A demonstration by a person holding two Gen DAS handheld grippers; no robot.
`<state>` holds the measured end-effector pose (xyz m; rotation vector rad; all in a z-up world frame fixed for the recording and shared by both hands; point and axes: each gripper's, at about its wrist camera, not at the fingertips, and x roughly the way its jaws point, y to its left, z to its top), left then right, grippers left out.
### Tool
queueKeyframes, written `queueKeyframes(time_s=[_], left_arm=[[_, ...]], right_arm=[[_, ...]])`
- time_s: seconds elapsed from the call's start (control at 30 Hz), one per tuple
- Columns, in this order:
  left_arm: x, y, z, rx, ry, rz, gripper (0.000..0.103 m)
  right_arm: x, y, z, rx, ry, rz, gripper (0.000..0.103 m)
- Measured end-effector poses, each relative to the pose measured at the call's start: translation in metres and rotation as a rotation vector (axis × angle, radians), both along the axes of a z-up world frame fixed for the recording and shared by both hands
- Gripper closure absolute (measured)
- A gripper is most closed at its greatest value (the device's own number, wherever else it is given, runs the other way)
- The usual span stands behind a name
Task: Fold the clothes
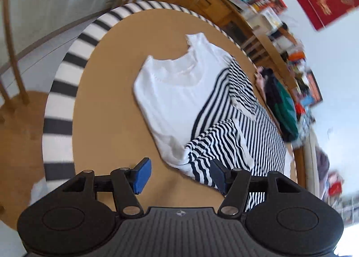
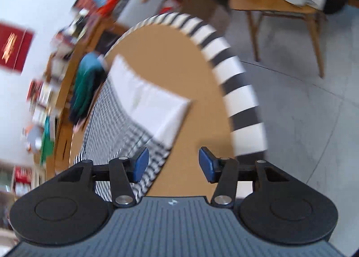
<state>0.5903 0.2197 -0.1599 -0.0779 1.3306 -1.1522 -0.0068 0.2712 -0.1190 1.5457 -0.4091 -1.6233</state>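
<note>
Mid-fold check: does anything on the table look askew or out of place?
The sweater lies slanted across the table. One striped sleeve is folded over the body and a second striped flap sits skewed above it, so the folds don't line up. Both tongs are open and empty. Nothing looks spilled or damaged.

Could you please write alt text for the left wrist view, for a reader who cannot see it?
A white and navy-striped sweater lies partly folded on a round wooden table. The left gripper hovers open at its near edge, holding nothing.

The sweater (image 1: pixel 193 104) lies on the table (image 1: pixel 107 100), shelves (image 1: pixel 258 32) behind.
</note>
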Motion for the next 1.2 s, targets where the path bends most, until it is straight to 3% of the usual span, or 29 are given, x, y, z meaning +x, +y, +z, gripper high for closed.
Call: queueKeyframes(time_s=[0.17, 0.27, 0.47, 0.57, 0.67, 0.73, 0.83, 0.9, 1.03, 1.2], left_arm=[[-0.008, 0.0, -0.014, 0.024, 0.053, 0.138, 0.04], [-0.014, 0.0, -0.019, -0.006, 0.086, 0.195, 0.041], [-0.025, -0.009, -0.018, -0.011, 0.086, 0.238, 0.041], [-0.028, -0.011, -0.017, -0.022, 0.07, 0.242, 0.041], [-0.026, -0.013, -0.019, -0.02, 0.091, 0.26, 0.043], [-0.025, -0.016, -0.019, -0.009, 0.093, 0.265, 0.045], [-0.027, -0.023, -0.017, 0.04, 0.036, 0.262, 0.06], [-0.029, -0.025, -0.018, 0.085, 0.003, 0.278, 0.094], [-0.023, -0.023, -0.025, 0.069, 0.056, 0.302, 0.095], [-0.024, -0.02, -0.021, 0.08, 0.038, 0.326, 0.097]], right_arm=[[-0.015, -0.012, -0.02, 0.015, -0.036, -0.045, 0.051], [-0.024, -0.022, -0.028, -0.016, -0.064, -0.046, 0.053], [-0.022, -0.054, -0.027, -0.023, -0.085, -0.005, 0.054], [-0.014, -0.063, -0.021, -0.021, -0.007, 0.026, 0.06], [-0.01, -0.069, -0.02, -0.009, 0.036, 0.048, 0.072], [-0.013, -0.071, -0.023, 0.012, 0.033, 0.039, 0.092], [-0.019, -0.071, -0.029, 0.017, 0.001, 0.023, 0.099], [-0.018, -0.071, -0.028, 0.019, 0.013, 0.028, 0.1], [-0.016, -0.072, -0.026, 0.016, 0.035, 0.04, 0.1], [-0.018, -0.068, -0.027, 0.014, 0.014, 0.021, 0.1]])
